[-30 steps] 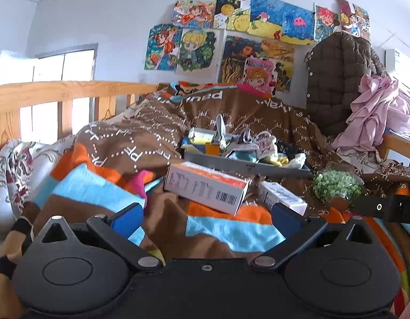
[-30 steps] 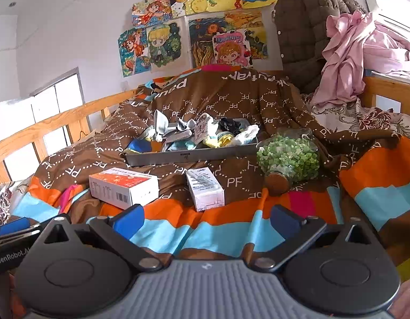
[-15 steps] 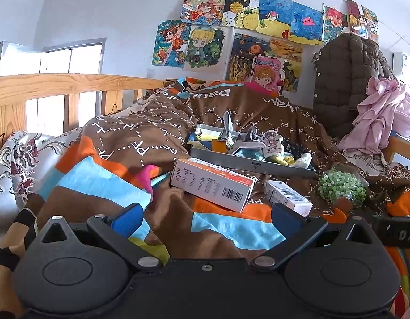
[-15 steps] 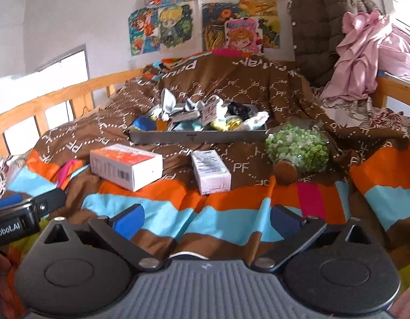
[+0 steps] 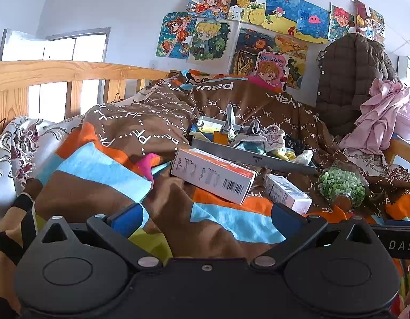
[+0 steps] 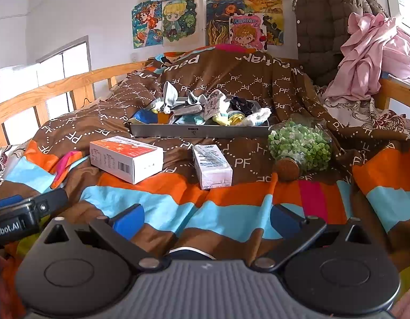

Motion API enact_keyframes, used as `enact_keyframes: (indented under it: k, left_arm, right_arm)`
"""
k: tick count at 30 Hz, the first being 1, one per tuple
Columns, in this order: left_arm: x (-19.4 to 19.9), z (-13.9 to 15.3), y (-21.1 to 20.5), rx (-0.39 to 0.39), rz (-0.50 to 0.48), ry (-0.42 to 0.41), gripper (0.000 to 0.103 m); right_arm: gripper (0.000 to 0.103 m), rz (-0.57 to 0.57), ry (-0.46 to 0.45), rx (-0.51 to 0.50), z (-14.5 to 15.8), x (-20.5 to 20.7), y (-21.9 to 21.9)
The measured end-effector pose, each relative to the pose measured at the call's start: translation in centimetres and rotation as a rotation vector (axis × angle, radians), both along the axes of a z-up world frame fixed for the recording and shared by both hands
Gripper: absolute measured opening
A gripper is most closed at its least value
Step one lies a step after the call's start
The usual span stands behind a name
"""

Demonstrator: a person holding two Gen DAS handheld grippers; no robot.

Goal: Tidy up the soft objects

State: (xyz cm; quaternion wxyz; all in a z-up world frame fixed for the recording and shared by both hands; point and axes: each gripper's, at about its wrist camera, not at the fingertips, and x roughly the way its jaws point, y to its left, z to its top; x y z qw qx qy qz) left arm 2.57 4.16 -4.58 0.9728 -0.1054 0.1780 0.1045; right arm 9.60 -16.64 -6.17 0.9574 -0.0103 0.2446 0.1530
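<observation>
A grey tray [image 6: 199, 130] on the bed holds a pile of socks and other small soft items [image 6: 218, 109]. It also shows in the left wrist view [image 5: 255, 156] with the socks [image 5: 258, 138]. My left gripper [image 5: 207, 216] is open and empty, low over the striped blanket, well short of the tray. My right gripper [image 6: 207, 219] is open and empty, also near the front of the bed. The left gripper's body shows at the left edge of the right wrist view [image 6: 21, 215].
An orange-and-white box [image 6: 125, 158], a small white carton [image 6: 211, 166] and a corked glass jar of green bits [image 6: 299, 147] lie between the grippers and the tray. A wooden bed rail [image 5: 58, 71] runs on the left. A brown jacket [image 6: 327, 24] and pink clothes [image 6: 369, 53] hang at the right.
Both grippers have tilted and shifted a little, so the tray and boxes sit slightly differently in view. Both stay open and empty.
</observation>
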Motion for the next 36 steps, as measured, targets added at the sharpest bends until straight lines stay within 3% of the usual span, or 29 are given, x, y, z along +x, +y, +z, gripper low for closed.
enact_keyframes:
  k: [12, 36]
  left_arm:
    - [-0.2, -0.2, -1.3, 0.068, 0.019, 0.031, 0.102]
    - [-0.4, -0.6, -1.3, 0.057, 0.052, 0.06, 0.102]
  right_arm:
    - [0.103, -0.004, 0.009, 0.001, 0.0, 0.1, -0.2]
    - [0.103, -0.003, 0.005, 0.003, -0.1, 0.2, -0.2]
